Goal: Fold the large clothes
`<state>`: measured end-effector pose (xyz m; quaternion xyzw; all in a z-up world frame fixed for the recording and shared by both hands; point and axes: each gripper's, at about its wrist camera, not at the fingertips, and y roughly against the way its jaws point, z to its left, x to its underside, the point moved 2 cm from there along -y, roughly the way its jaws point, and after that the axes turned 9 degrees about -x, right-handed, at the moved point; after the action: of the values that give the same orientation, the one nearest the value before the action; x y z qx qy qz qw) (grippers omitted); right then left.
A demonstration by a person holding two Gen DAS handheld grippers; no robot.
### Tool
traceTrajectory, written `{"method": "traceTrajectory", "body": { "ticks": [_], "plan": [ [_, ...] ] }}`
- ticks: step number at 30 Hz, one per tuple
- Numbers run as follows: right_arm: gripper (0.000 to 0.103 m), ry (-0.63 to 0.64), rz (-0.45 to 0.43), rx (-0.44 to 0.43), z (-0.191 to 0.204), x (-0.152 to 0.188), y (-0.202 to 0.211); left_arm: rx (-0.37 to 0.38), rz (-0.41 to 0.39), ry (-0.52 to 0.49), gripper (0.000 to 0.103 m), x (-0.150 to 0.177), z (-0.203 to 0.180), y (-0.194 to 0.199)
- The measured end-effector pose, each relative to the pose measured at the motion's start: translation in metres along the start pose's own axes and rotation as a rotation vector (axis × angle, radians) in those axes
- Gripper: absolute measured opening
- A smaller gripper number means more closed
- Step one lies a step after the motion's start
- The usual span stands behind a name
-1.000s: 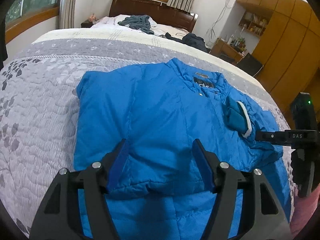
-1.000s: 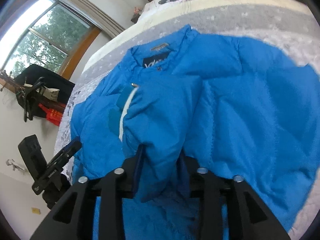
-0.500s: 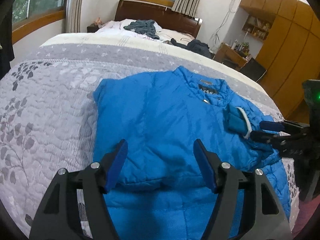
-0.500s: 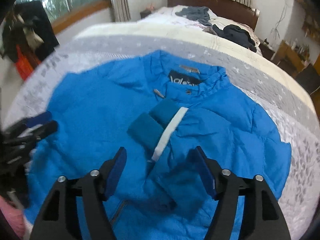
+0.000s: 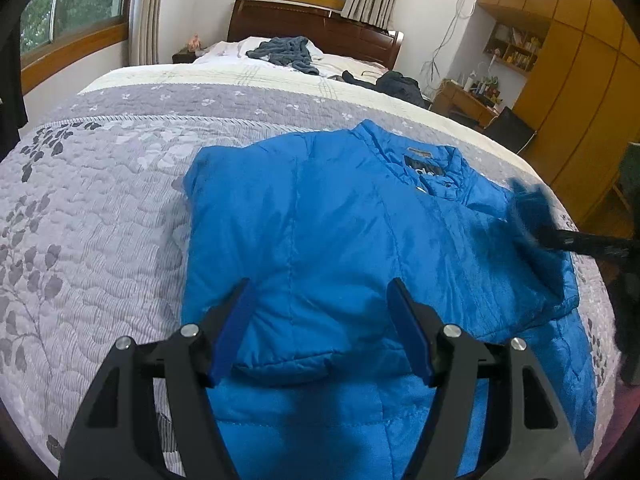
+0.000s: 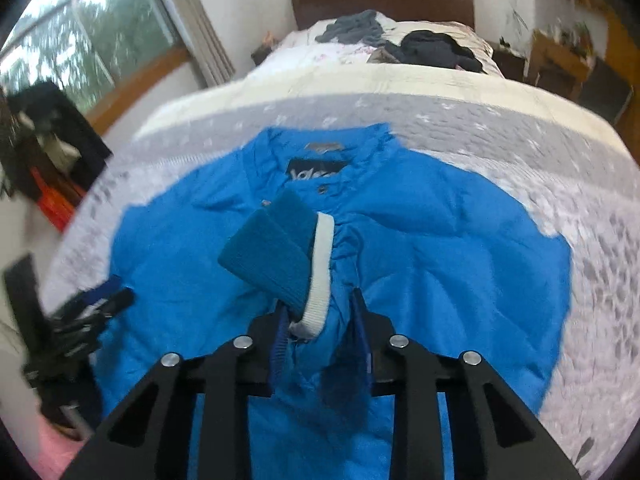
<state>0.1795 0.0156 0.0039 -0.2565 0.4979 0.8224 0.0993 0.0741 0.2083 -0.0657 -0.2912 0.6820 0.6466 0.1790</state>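
Blue jacket (image 5: 340, 240) spread flat on grey patterned quilt (image 5: 92, 216), collar toward headboard (image 5: 316, 26). Left gripper (image 5: 320, 320) above lower front of jacket, jaws wide apart, nothing between them. Right gripper (image 6: 320, 316) clamped on sleeve just below cuff (image 6: 280, 252), white band visible, cuff raised over jacket chest. Dark clothes (image 5: 284, 52) heaped near pillows.

Left gripper (image 5: 320, 320) agape; right gripper (image 6: 322, 314) clamped.
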Motion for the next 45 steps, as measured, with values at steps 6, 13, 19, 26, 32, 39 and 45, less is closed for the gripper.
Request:
{"method": "traceTrajectory", "body": {
  "ticks": [6,13,19,26,32,39,45],
  "plan": [
    [0.027,-0.100,-0.053,0.039,-0.050,0.011,0.039,-0.014,-0.003,-0.005,0.069,0.000,-0.001,-0.001],
    [0.028,-0.199,-0.068,0.157,-0.099,0.031,0.060,-0.018,0.001,0.006,0.069,-0.004,-0.001,0.006],
    [0.029,-0.081,-0.121,0.120,-0.065,0.020,0.072,-0.001,-0.062,-0.042,0.070,-0.019,-0.023,0.033],
    [0.029,-0.086,-0.039,0.101,-0.064,0.019,0.030,0.019,0.039,-0.073,0.070,-0.007,-0.045,-0.001],
    [0.030,-0.182,-0.005,0.035,-0.104,0.033,0.013,0.026,0.045,-0.065,0.070,-0.002,-0.038,-0.009],
    [0.032,-0.164,-0.035,0.029,-0.107,0.040,0.003,0.005,0.033,-0.091,0.069,0.002,-0.040,-0.019],
    [0.040,-0.156,-0.086,-0.032,-0.098,0.045,0.032,0.029,0.048,-0.035,0.069,0.001,-0.027,0.010]
  ]
}}
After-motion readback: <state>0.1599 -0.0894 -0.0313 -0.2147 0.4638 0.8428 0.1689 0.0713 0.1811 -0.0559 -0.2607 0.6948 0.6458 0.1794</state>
